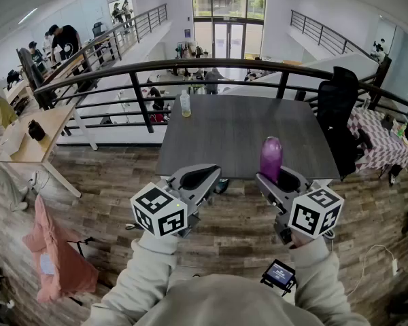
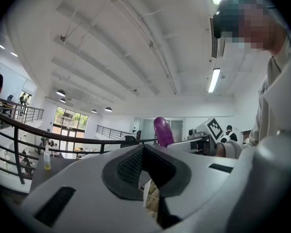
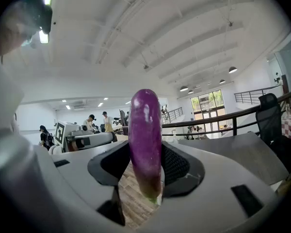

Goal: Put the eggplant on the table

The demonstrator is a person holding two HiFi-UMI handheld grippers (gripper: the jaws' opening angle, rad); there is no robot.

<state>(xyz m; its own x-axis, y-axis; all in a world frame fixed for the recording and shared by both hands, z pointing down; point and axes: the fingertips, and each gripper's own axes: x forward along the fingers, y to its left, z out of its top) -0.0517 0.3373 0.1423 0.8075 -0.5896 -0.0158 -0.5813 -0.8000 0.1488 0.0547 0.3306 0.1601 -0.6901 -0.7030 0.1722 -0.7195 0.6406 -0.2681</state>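
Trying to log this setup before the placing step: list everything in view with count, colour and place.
purple eggplant: one, purple, upright in the right gripper
grey rectangular table: one, dark grey, ahead of both grippers
clear plastic bottle: one, clear with yellowish contents, standing at the table's far left
black office chair: one, black, at the table's right side
black metal railing: one, black, behind the table
light wooden desk: one, pale wood, far left
pink cloth: one, pink, on the floor, lower left
left gripper: one, grey-white, jaws together, nothing between them
right gripper: one, grey-white, clamped on the eggplant
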